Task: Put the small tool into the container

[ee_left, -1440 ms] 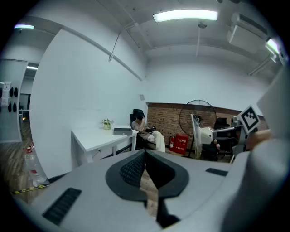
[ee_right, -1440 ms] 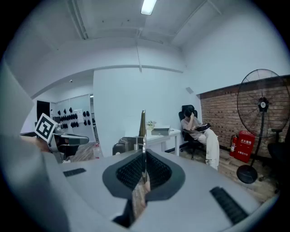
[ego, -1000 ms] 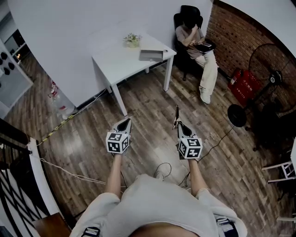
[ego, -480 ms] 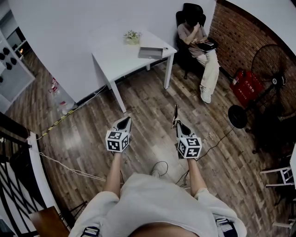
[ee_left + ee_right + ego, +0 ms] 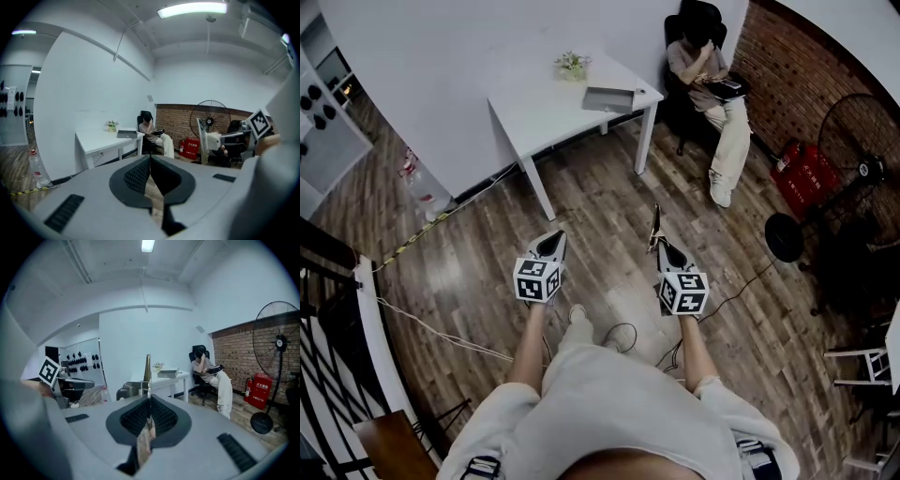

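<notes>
My right gripper (image 5: 661, 249) is shut on the small tool (image 5: 655, 228), a thin pointed metal piece that sticks up out of the jaws. In the right gripper view the small tool (image 5: 147, 367) rises from the closed pads of my right gripper (image 5: 150, 401). My left gripper (image 5: 553, 243) is shut with nothing in it; in its own view my left gripper (image 5: 150, 159) has its jaw tips together. The container (image 5: 609, 98), a flat grey box, lies on the white table (image 5: 539, 108) some way ahead, and both grippers hang over the wooden floor. The container (image 5: 127, 134) (image 5: 168, 374) also shows in both gripper views.
A small potted plant (image 5: 572, 66) stands at the table's back edge. A person sits on a black chair (image 5: 712, 84) right of the table. A standing fan (image 5: 853, 178) and red box (image 5: 806, 173) are at far right. Cables (image 5: 623, 337) lie on the floor; a railing (image 5: 337, 309) runs on the left.
The whole view has shifted slightly as the person steps forward, and a foot now shows below the left gripper. Both grippers keep their pose; the tool stays held.
</notes>
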`<state>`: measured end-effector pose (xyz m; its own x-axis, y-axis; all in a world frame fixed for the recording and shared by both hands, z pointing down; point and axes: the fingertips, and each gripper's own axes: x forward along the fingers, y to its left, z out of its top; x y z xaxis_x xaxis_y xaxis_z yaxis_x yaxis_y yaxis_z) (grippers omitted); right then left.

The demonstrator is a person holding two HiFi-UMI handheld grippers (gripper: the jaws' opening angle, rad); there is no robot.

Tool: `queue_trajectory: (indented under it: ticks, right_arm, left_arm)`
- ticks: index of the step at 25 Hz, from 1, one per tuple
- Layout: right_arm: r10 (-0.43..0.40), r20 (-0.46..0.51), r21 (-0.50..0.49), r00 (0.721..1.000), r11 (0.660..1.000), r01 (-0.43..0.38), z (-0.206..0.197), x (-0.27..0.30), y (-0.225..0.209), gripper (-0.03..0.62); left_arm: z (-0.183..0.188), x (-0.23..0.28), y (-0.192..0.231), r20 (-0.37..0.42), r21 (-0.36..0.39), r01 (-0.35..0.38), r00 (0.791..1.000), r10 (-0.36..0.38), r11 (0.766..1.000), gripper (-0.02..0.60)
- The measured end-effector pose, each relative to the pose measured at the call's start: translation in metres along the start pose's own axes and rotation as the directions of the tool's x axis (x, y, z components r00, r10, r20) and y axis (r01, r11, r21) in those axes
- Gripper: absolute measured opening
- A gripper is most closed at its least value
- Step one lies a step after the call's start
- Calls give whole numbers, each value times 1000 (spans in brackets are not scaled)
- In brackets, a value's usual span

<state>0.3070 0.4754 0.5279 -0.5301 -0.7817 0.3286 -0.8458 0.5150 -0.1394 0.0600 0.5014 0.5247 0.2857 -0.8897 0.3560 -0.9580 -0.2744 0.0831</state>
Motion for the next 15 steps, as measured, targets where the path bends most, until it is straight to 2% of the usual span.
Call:
queue_trajectory:
  ticks: [15]
  right_arm:
    - [-7,-22,-17,1000,1000,7,19,81,-28,1]
  left_arm:
    - [15,80,41,-4,-19,20,1000,-20,1000,11]
